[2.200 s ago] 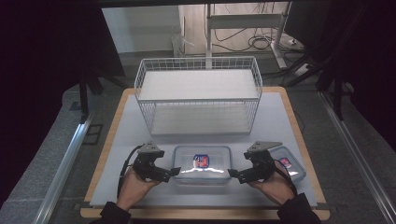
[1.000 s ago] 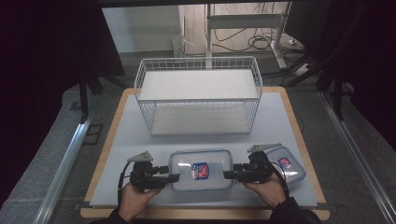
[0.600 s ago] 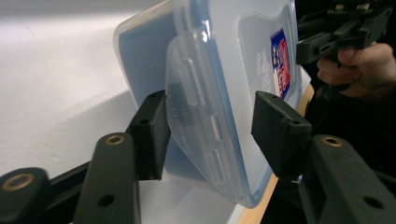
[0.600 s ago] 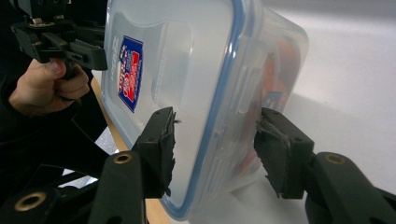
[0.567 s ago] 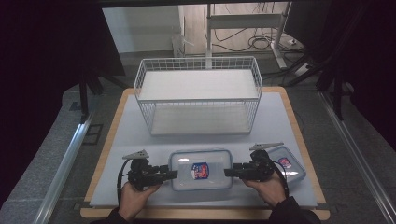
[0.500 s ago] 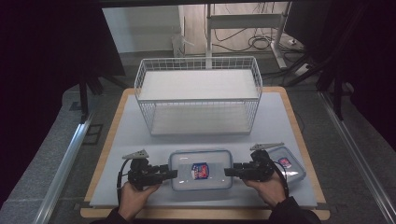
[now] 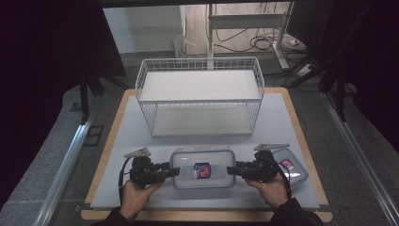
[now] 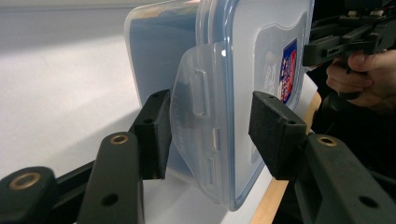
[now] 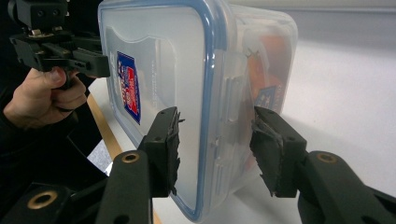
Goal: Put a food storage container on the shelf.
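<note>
Both grippers have just been closing on the lidded container [image 7: 203,167], which sits at the near edge of the table [image 7: 291,127], well short of the wire basket [image 7: 200,94]. Since a second ago you have brought each hand in to one end. Your left gripper [image 8: 210,135] straddles its end latch [image 8: 198,116], with one pad [image 8: 156,130] touching and the other standing clear. Your right gripper [image 9: 217,140] brackets the opposite latch, also half closed; whether its pads press, I cannot tell. Judgement: grasp forming, not yet secure for a lift.
</note>
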Tool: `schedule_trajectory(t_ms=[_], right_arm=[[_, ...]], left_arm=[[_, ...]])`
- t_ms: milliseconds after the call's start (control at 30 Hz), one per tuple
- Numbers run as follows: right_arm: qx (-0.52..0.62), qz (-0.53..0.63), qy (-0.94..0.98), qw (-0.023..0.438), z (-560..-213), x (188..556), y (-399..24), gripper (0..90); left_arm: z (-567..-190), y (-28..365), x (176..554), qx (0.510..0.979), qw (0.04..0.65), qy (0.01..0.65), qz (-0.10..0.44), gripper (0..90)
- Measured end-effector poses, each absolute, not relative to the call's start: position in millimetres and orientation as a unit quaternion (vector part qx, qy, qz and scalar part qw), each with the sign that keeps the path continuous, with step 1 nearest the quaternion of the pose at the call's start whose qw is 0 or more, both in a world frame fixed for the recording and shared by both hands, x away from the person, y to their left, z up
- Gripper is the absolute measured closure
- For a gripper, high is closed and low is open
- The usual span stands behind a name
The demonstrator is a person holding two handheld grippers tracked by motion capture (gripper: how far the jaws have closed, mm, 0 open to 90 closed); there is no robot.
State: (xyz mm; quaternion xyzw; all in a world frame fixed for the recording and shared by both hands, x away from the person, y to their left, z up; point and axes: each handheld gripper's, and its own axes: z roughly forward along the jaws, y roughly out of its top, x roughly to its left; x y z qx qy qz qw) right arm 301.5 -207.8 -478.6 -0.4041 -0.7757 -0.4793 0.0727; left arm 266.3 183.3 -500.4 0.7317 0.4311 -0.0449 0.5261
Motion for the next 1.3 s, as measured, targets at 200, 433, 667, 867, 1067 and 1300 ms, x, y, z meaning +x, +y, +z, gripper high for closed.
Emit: schedule_trajectory(t_ms=[200, 433, 667, 867, 1067, 1300], right_arm=[[-0.4, -0.491, -0.771, 0.062, -468.1, 303.0, -209.9, 53.0], [-0.392, -0.501, -0.77, 0.053, -455.8, 305.7, -209.8, 53.0], [-0.386, -0.51, -0.767, 0.042, -439.4, 313.0, -210.0, 53.0], [-0.378, -0.516, -0.768, 0.034, -426.0, 321.8, -205.9, 53.0], [-0.373, -0.521, -0.767, 0.037, -415.7, 330.9, -202.4, 52.9], [-0.369, -0.528, -0.764, 0.032, -400.9, 339.0, -199.1, 53.0]], left_arm=[[-489.2, 181.2, 268.4, 0.734, 0.529, 0.425, -0.032, 49.9], [-471.5, 181.6, 272.4, 0.737, 0.534, 0.415, -0.017, 49.9], [-453.5, 182.5, 281.5, 0.738, 0.538, 0.407, -0.006, 49.9], [-441.6, 186.8, 287.2, 0.734, 0.544, 0.407, 0.0, 49.9], [-428.1, 190.6, 292.5, 0.734, 0.546, 0.405, 0.009, 49.9], [-413.2, 193.8, 299.8, 0.729, 0.552, 0.404, 0.013, 49.9]])
